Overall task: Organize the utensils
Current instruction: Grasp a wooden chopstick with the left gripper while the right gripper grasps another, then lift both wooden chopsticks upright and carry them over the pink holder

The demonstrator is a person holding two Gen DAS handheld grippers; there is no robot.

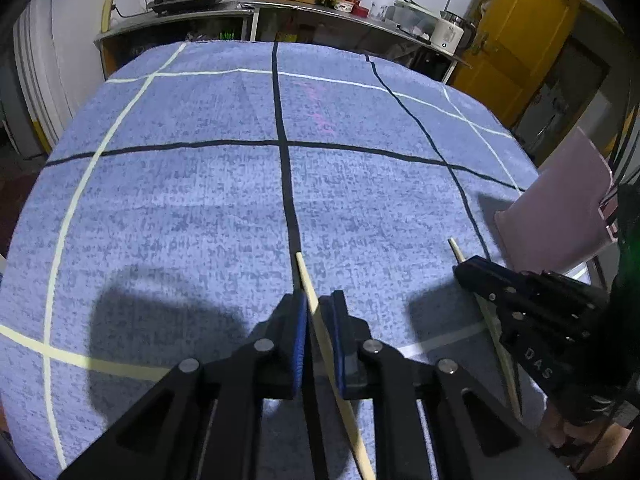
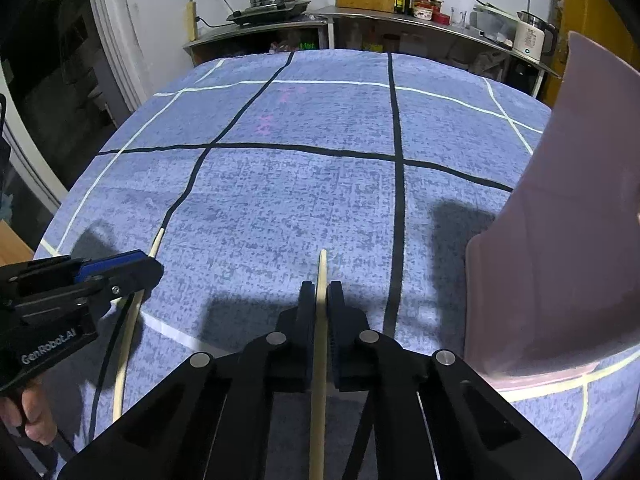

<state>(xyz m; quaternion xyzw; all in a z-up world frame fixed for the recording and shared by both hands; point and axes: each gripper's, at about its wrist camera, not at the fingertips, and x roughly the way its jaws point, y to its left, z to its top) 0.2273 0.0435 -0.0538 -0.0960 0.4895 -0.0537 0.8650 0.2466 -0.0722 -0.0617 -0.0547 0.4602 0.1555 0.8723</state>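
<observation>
Your left gripper (image 1: 319, 312) is clamped on one pale wooden chopstick (image 1: 316, 320); your right gripper (image 2: 321, 296) pinches the other pale wooden chopstick (image 2: 320, 320); both tips point toward twelve o'clock, likely to pair them; the pink plastic holder (image 2: 560, 240) stands at three o'clock on the blue checked cloth (image 2: 300, 200).

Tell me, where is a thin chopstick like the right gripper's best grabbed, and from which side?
Near its tip end, from above. The right gripper does so: the chopstick is thin, so the pads close across its narrow width with the tip poking out ahead. The left gripper holds its chopstick alike.
</observation>
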